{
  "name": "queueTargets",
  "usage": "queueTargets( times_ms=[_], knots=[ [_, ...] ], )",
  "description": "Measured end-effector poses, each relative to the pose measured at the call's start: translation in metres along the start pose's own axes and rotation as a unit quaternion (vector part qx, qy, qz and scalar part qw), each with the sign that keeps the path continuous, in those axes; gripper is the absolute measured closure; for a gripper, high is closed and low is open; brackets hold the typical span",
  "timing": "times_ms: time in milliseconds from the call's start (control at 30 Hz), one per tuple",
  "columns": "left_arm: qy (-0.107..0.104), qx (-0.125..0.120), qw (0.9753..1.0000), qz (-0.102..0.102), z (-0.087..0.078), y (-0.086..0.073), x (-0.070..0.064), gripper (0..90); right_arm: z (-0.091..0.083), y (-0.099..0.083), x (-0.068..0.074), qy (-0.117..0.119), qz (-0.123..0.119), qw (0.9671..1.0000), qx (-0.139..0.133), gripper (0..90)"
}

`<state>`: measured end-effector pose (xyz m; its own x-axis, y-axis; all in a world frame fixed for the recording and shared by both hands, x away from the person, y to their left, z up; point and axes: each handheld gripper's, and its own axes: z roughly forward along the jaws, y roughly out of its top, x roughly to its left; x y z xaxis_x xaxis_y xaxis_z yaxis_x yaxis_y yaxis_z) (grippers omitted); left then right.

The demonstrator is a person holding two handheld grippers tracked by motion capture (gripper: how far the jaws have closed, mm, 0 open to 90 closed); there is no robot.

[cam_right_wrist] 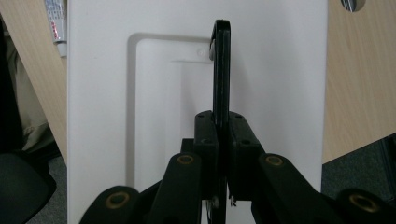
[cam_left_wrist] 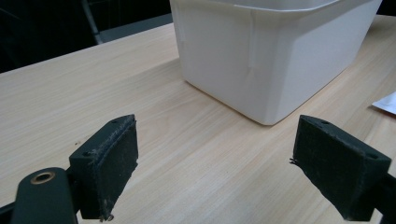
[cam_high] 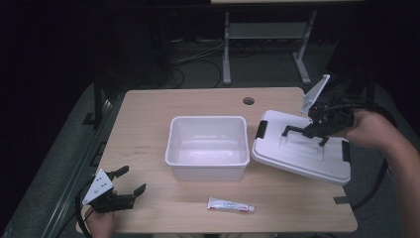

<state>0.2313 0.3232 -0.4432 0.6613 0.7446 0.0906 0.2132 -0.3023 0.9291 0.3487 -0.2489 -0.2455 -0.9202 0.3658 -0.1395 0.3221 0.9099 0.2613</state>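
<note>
Wide-open, the left gripper (cam_high: 130, 181) holds nothing, near the white rectangular plastic tub (cam_high: 208, 147); beside the tub, the right gripper (cam_high: 303, 134) pinches the white lid's (cam_high: 297, 157) black handle (cam_right_wrist: 221, 65).

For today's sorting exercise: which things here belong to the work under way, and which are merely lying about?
In the job:
- white lid, lifted by its black handle
- right gripper, shut on that handle
- white bin, open, beside the lid

Lying about:
- small tube near the table's front edge
- left gripper, open, holding nothing
- round hole in the table
</note>
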Motion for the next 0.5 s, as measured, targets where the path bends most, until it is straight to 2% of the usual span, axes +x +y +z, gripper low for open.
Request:
queueTargets(
  times_ms=[500],
  knots=[
    [0.000,0.001,1.0000,0.001,0.001,0.000,0.000,13.5,0.020,-0.029,-0.001,0.013,0.023,0.9996,0.004,83.8]
  ],
)
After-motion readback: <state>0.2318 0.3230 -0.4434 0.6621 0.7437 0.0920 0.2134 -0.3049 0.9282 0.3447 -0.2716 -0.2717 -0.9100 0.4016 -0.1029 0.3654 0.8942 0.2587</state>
